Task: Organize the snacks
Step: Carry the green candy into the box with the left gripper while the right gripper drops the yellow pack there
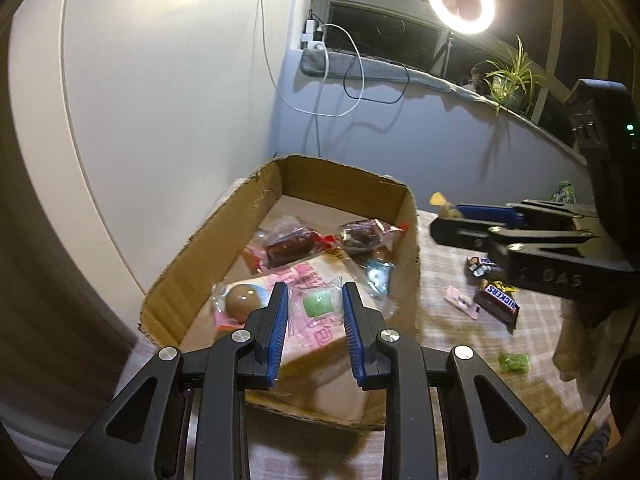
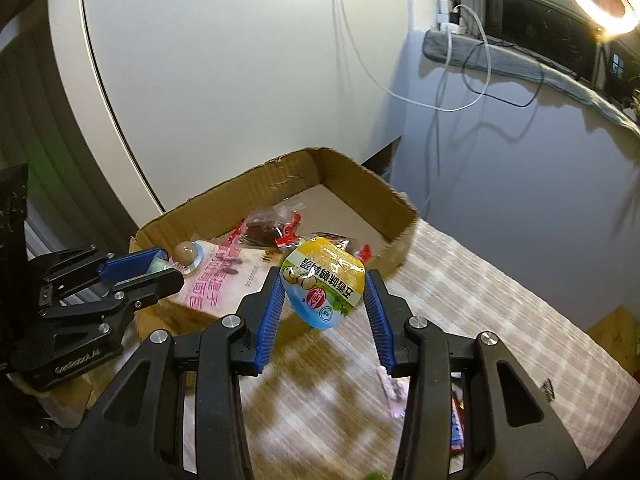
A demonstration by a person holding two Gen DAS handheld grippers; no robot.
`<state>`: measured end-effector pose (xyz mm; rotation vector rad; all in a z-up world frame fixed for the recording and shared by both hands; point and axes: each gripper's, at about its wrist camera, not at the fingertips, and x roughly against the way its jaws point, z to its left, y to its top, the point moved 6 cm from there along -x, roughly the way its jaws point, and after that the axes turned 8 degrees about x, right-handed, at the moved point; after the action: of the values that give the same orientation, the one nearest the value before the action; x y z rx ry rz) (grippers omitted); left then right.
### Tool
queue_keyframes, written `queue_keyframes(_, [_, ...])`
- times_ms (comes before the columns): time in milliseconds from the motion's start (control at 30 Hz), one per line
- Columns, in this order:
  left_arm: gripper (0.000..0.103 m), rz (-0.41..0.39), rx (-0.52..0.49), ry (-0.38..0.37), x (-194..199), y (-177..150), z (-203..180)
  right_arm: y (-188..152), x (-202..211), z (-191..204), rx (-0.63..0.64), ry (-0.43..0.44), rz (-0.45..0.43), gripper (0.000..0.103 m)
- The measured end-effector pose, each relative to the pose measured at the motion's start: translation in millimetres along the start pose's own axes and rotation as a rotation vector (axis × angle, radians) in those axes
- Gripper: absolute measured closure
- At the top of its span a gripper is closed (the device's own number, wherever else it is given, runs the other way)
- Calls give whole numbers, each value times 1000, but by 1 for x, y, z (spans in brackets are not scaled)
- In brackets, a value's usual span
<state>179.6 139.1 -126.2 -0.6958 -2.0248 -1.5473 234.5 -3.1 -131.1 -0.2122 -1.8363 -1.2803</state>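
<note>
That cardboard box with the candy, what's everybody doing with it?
A person is tidying snacks into the cardboard box, with a gripper in each hand. The left gripper holds a little green candy in a clear wrapper over the box. The right gripper holds a round yellow and blue snack pack near the box's edge. Some snacks are in the box already. A Snickers bar and a few sweets are on the table beside it.

Box [image 1: 412,240] top open; far corner floor bare; snacks crowd near half.
</note>
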Motion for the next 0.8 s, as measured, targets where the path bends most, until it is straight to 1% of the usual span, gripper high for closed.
queue_keyframes(200, [78, 5, 7, -3, -6, 2, 5, 3, -22, 8, 9, 11, 30, 60])
queue_keyframes(500, [77, 10, 11, -4, -8, 2, 6, 7, -35, 12, 12, 15, 47, 60])
queue_keyframes(533, [76, 10, 11, -3, -8, 2, 7, 7, -36, 13, 15, 11, 47, 59])
queue_keyframes(567, [71, 10, 11, -1, -8, 2, 7, 7, -36, 13, 16, 7, 48, 59])
queue_keyframes(600, [65, 9, 12, 1, -8, 2, 7, 7, -37, 13, 15, 5, 47, 56])
queue_keyframes(633, [60, 8, 13, 2, -9, 2, 8, 8, -36, 12, 13, 0, 45, 45])
queue_keyframes(667, [52, 6, 13, 0, -8, 2, 8, 8, -35, 11, 10, -7, 38, 38])
queue_keyframes(700, [47, 3, 12, 1, -8, 2, 8, 9, -34, 10, 9, -10, 31, 30])
queue_keyframes(800, [46, -3, 8, 7, -6, 2, 8, 11, -32, 9, 8, -17, 26, 29])
